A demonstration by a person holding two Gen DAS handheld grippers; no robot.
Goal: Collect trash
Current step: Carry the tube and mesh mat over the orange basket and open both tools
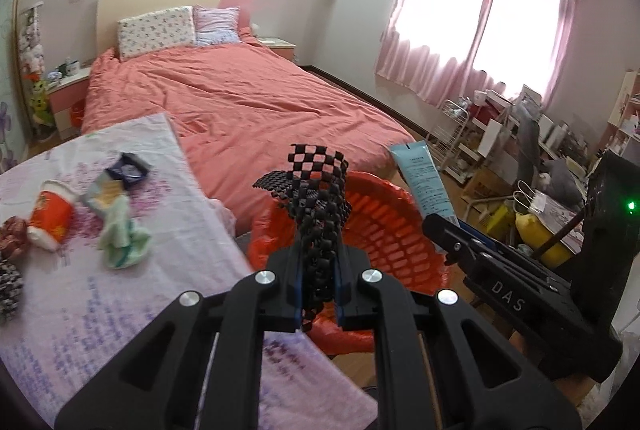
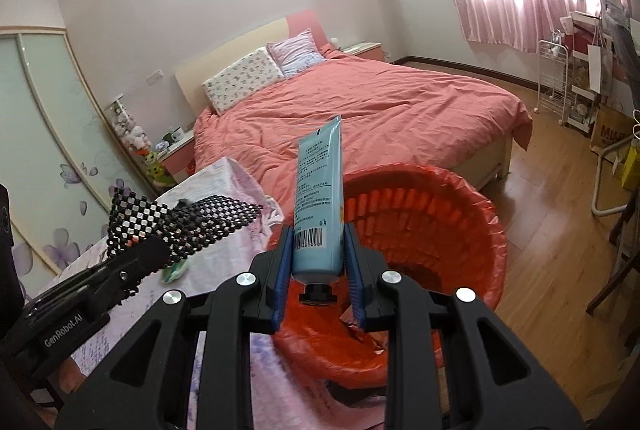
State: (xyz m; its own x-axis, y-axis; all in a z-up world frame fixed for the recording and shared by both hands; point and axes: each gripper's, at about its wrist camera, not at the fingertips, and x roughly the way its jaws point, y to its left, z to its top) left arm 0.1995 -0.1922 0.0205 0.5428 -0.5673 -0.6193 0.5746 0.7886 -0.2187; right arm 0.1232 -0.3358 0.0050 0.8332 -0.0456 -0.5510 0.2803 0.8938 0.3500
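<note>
Both claws hovered at the bin's [image 2: 460, 213] table-side rim: left claw [image 1: 318, 294] pinching checkered mesh [image 1: 320, 197], right claw [image 2: 318, 270] pinching an upright tube [image 2: 318, 189].

Glossy plastic tube [image 2: 318, 205]; rumpled cloth bedspread [image 2: 360, 109].

A table [image 1: 120, 302] stands at left w/ a paper cup [image 1: 50, 216], a crumpled cloth [image 1: 122, 238] & a small packet [image 1: 128, 169] on it. Just right of the table sits a basket [image 2: 472, 230] on the floor. Behind both lies a bed [image 1: 248, 97], pillows [image 1: 156, 29] at its far end. Shelves [image 1: 500, 133] stand far right, under the window [image 1: 500, 1].

Left gripper [image 1: 318, 294] holds a mesh piece [image 1: 320, 197] over the basket; right gripper [image 2: 318, 278] holds a tube [image 2: 320, 193] above it.
</note>
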